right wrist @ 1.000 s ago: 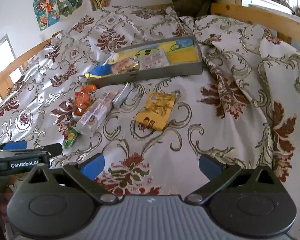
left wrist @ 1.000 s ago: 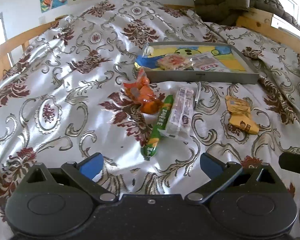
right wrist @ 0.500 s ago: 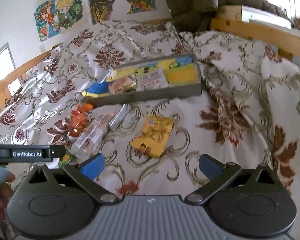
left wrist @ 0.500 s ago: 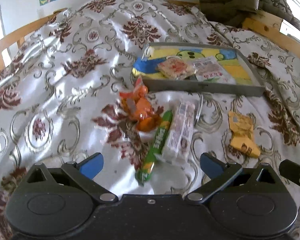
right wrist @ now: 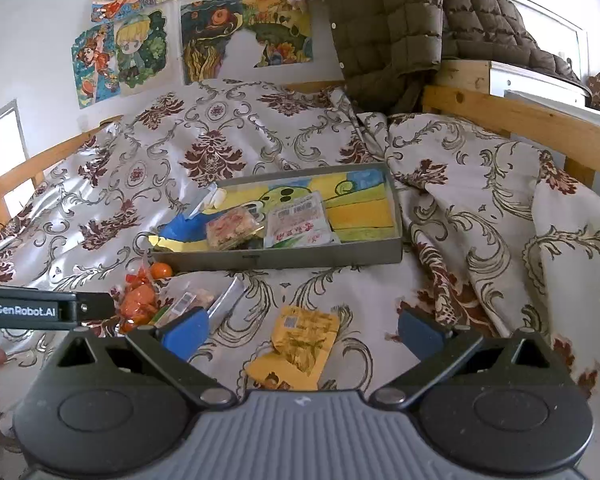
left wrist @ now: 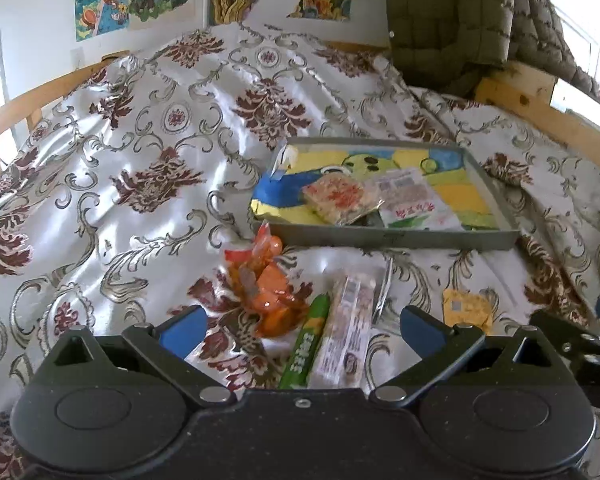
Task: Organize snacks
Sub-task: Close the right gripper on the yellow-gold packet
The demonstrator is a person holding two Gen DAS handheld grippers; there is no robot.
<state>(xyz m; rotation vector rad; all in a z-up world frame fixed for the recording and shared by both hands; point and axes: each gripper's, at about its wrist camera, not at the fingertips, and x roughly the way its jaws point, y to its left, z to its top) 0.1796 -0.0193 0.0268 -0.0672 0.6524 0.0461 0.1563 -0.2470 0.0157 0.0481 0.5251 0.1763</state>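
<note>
Bedroom, patterned bedspread (left wrist: 148,152) w/ wooden frame, posters on wall. Left gripper (left wrist: 302,326) hangs low over the loose pile, fingers spread wide, nothing between them; the green stick pack (left wrist: 306,350) and clear wafer bar (left wrist: 350,328) lie side by side right betw. its tips, orange snack bag (left wrist: 264,288) just left of those. Right gripper (right wrist: 302,330) likewise wide apart & empty, w/ the yellow packet (right wrist: 300,346) betw. its tips. Further out, grey tray (right wrist: 276,258) already holds two packs: a clear cracker pack (right wrist: 232,228) and a white sachet (right wrist: 300,224), touching each other. Looks like mid-task: 2 in, approx. 4 out, pre-grasp stage. Next move prob. needs each gripper to drop onto its item, pinch across the narrow side, then carry fwd over the tray wall. Soft bedding may give under pressure; thin packs could slip.
</note>
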